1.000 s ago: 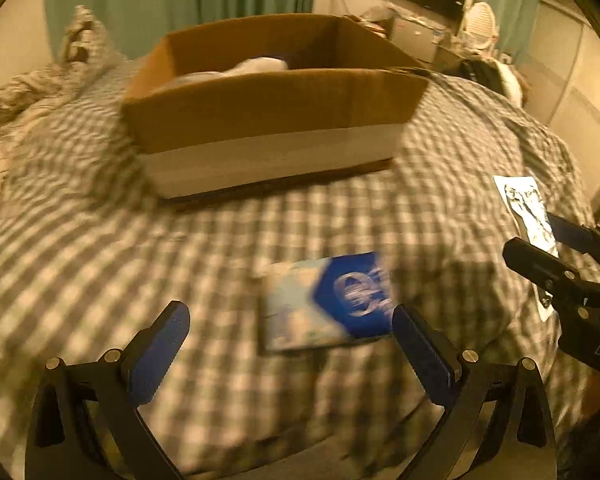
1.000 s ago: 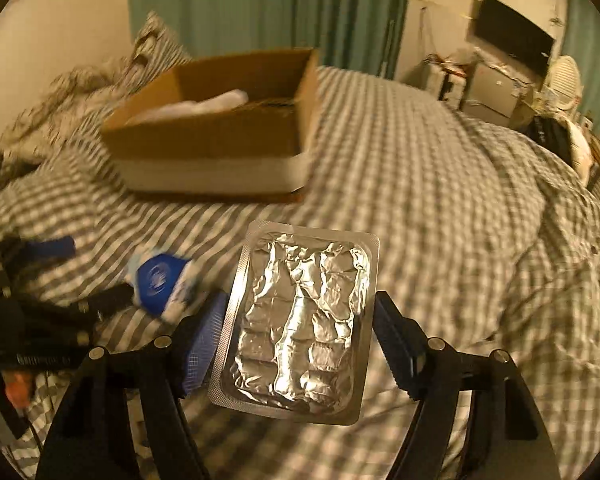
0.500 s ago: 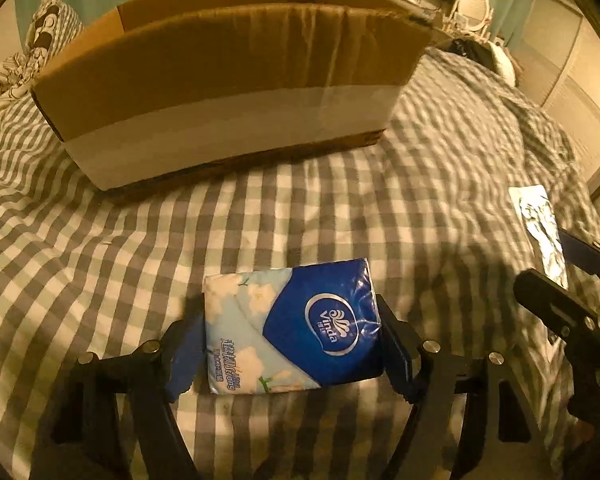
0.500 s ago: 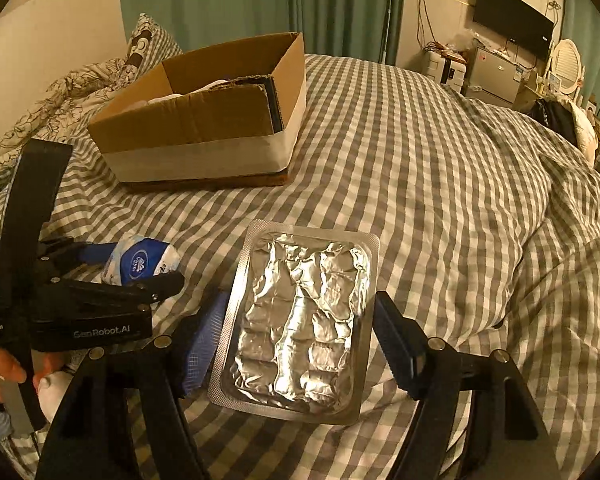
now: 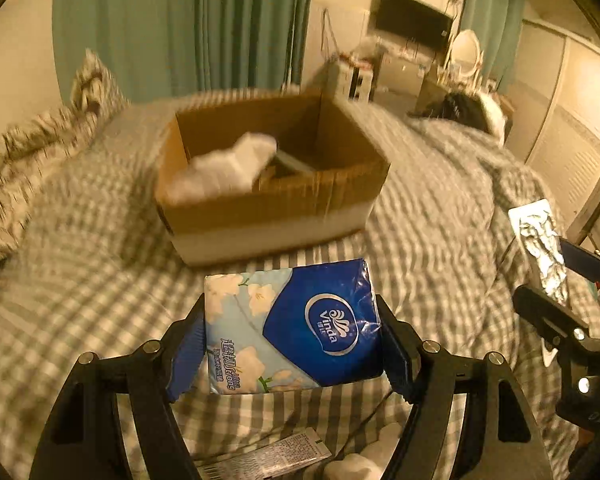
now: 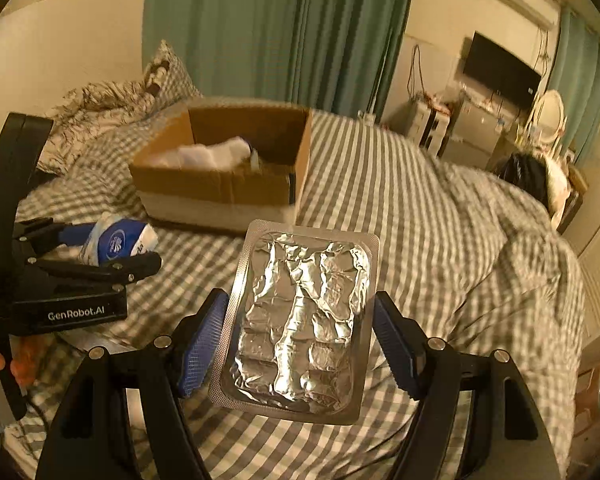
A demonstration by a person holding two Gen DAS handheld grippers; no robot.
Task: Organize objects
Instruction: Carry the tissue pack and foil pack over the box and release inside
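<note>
On the bed [image 5: 80,272] we see a grey-and-white checked cover running across nearly the whole surface, rumpled toward the right side. Our left gripper [image 5: 292,344] is clamped on the tissue pack [image 5: 292,324], blue pads pressed against both short sides, pack lifted above the cover and held flat, blue Vinda logo facing up. Our right gripper [image 6: 300,340] is clamped on the foil blister sheet [image 6: 300,320], crinkled silver side up, pads on its two long edges, also held off the bed. From the left wrist view the blister sheet shows at the far right edge, well apart from the pack.

Beyond both grippers sits the cardboard box [image 5: 272,196], open top, white band along its lower walls, resting on the cover. Inside we see a white bundle [image 5: 224,168] on the left and something dark beside it; too blurred to tell what. Box is near the tissue pack, not touching.

At the head end, a checked pillow [image 6: 164,76] and a crumpled patterned blanket [image 6: 96,108]. Behind them, teal curtains [image 6: 276,28] hang to the floor against a cream wall. Far right of the room: a black TV [image 6: 500,70] on the wall, cluttered low furniture under it, a round mirror [image 6: 550,110]. A dark and white heap [image 6: 536,176] lies at the bed's right edge. Below the left gripper, a printed tube [image 5: 268,456] lies close to the camera.
</note>
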